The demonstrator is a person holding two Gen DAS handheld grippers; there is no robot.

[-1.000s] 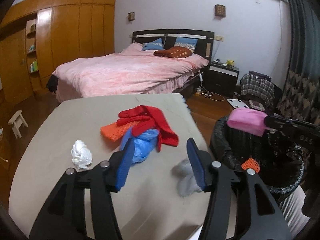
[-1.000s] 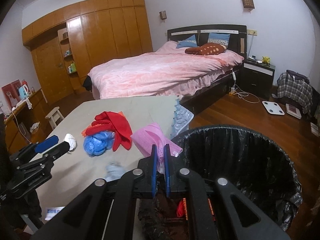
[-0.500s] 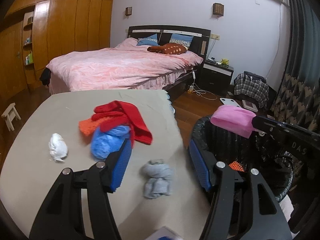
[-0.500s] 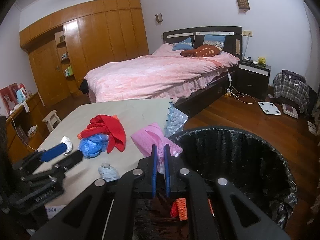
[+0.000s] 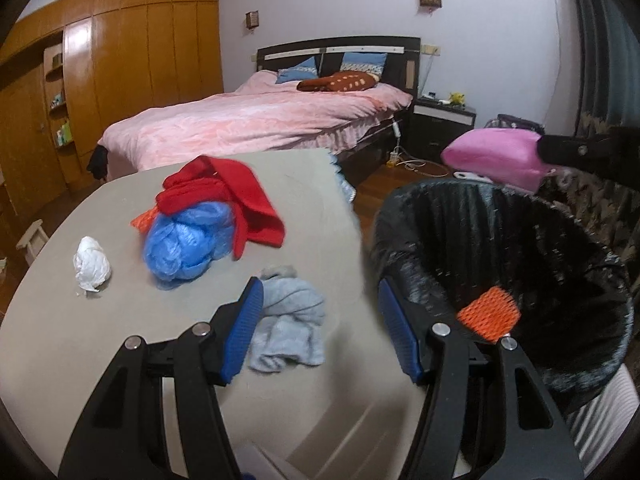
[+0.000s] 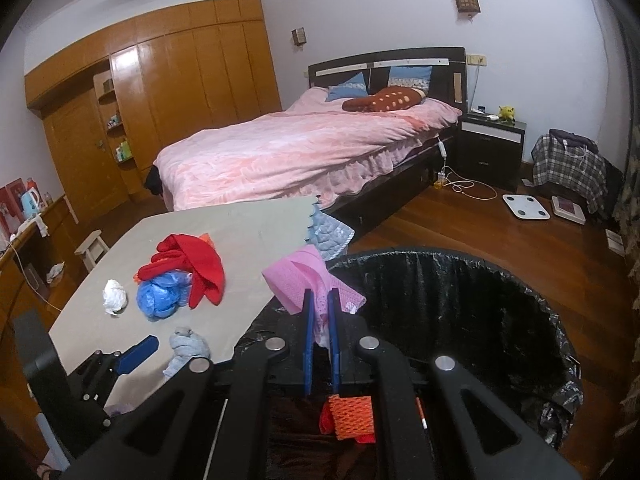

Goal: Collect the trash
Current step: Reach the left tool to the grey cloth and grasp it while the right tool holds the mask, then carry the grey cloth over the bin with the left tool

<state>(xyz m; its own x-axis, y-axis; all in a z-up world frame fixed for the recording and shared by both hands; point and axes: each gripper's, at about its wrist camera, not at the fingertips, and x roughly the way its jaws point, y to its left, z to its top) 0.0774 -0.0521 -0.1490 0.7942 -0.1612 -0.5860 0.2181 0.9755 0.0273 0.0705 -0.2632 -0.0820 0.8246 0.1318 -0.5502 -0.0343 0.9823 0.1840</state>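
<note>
The right gripper (image 6: 320, 340) has its blue fingers (image 6: 307, 344) pinched on a pink mesh cloth (image 6: 298, 276), which fans out ahead of the tips. Directly below and beyond these fingers gapes the black-lined trash bin (image 6: 460, 280), and an orange mesh piece (image 6: 352, 416) lies inside it just under the fingers. In the left wrist view the same pink cloth (image 5: 496, 156) hangs over the far rim of the bin (image 5: 420, 216), with the orange piece (image 5: 490, 312) down in the liner.

The left gripper (image 5: 320, 328) has its fingers (image 5: 244, 328) spread wide with nothing between the pads. A crumpled grey cloth (image 5: 290, 324) lies on the surface (image 5: 312, 208) touching the inner side of the left-hand finger, while the right-hand finger sits at the bin's near rim. Ahead and left of the fingers is a blue plastic wad (image 5: 186, 240), with a red cloth (image 5: 224, 196) draped over its far side and an orange scrap (image 5: 141, 221) peeking out beside it. Farther left, apart from the rest, sits a white crumpled wad (image 5: 91, 265). Beyond the surface stands a bed (image 5: 260, 120) with pink covers.
</note>
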